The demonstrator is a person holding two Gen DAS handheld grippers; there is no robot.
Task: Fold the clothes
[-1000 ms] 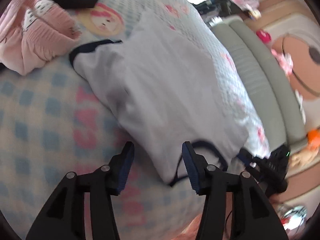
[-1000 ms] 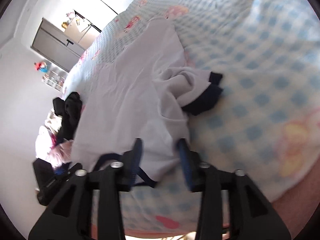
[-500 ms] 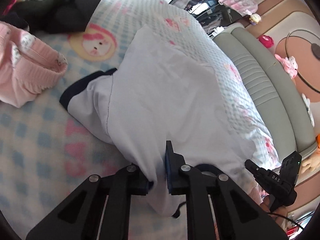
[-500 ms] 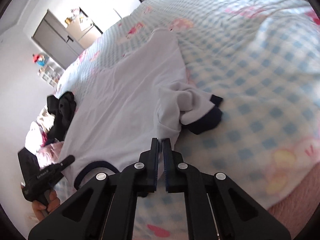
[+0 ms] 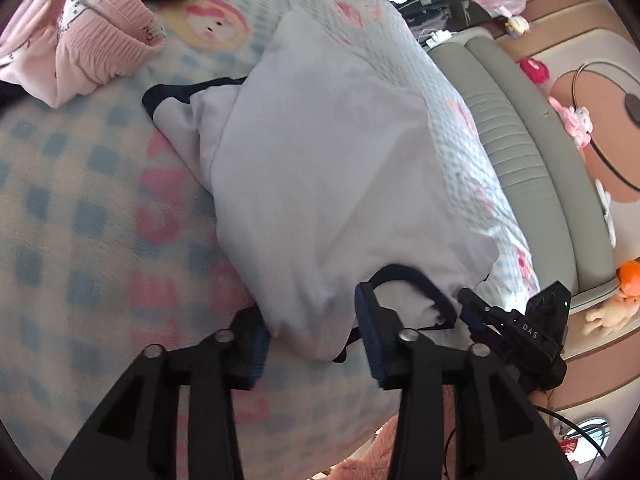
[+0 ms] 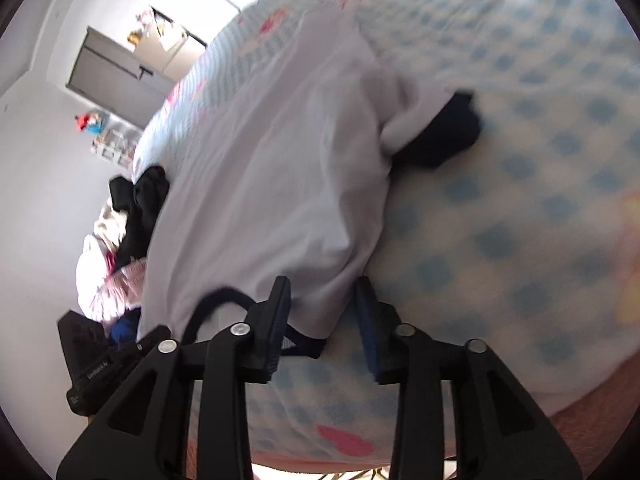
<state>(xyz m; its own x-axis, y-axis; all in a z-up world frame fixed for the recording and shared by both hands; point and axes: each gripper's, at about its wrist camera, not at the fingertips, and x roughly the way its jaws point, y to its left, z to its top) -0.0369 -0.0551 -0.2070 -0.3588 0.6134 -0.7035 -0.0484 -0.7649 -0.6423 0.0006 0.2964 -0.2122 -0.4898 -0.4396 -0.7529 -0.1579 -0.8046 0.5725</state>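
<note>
A white T-shirt with navy trim [image 5: 320, 168] lies on the checked bed cover [image 5: 80, 220], neck end nearest me. My left gripper [image 5: 310, 336] is open, its jaws either side of the shirt's shoulder fold by the navy collar [image 5: 412, 276]. In the right wrist view the same shirt [image 6: 272, 184] lies with a navy-cuffed sleeve [image 6: 444, 136] bunched to the right. My right gripper [image 6: 322, 324] is open, jaws straddling the other shoulder corner. Neither gripper holds cloth.
A pink garment [image 5: 72, 48] and dark clothes [image 6: 140, 204] lie at the far end of the bed. A grey padded bed edge [image 5: 520, 140] runs along the right. The other gripper's body [image 5: 528, 336] shows beside the collar.
Both grippers were shut on the shirt's shoulder corners half a second ago. They have opened and let go, and the shirt has settled on the bed.
</note>
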